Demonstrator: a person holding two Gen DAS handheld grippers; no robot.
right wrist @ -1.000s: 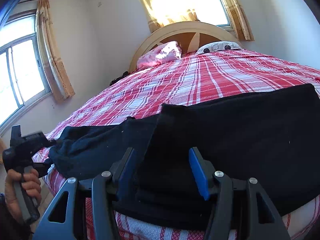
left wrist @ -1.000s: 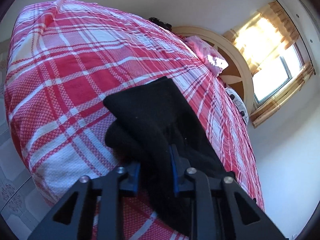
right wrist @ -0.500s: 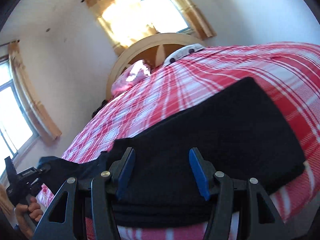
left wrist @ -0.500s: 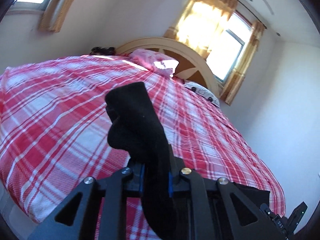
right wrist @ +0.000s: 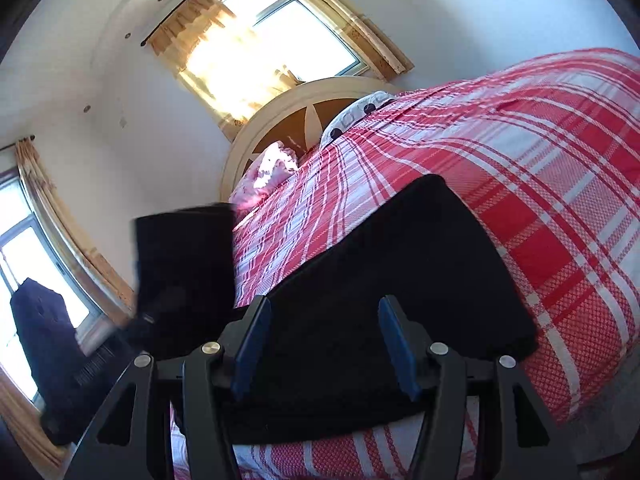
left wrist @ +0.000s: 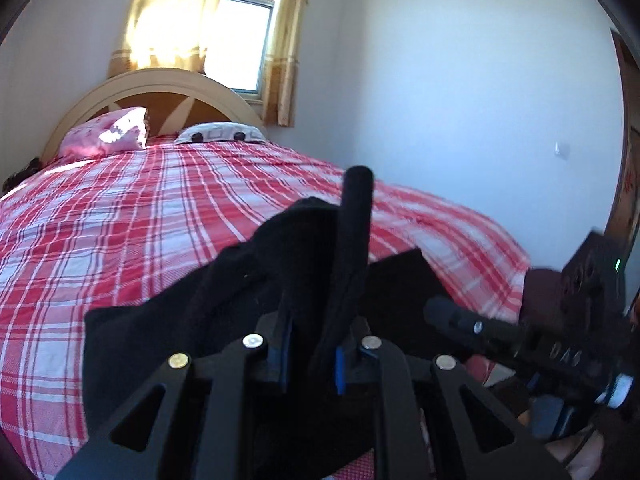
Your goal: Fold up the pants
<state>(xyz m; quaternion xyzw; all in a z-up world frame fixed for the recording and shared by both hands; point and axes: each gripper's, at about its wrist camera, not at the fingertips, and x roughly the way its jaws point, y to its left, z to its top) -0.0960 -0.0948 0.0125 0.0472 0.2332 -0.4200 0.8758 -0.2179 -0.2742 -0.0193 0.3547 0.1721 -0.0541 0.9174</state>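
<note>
Pants (right wrist: pixel 400 280) of thick black cloth lie at the near edge of the bed (left wrist: pixel 120 216), spread flat over the red and white checked cover, with their near hem hanging a little past the edge. One end of them is lifted off the cover: the left gripper (left wrist: pixel 310 354) has its blue pads closed tight on a bunched strip of the cloth, which stands up from the jaws in a narrow fold and trails back down to the flat part. In the right wrist view that raised end shows as a dark, blurred flap on the left, above the flat part. The right gripper (right wrist: pixel 326 346) sits at the near edge with its jaws about half apart; the black cloth lies between and under its pads, but whether they press on it cannot be told from these views. The cloth looks soft, limp and light, likely fleece or knit, so it will sag and drape from any single hold and will not slide easily over the woven cover. The soundest hold is probably on a doubled edge or the waistband, pinched through all layers, so that none slips out while the end is carried across. At the far end of the bed are a pink pillow (left wrist: pixel 106 132), a rounded headboard (left wrist: pixel 168 80) and a sunlit window (left wrist: pixel 240 44).
</note>
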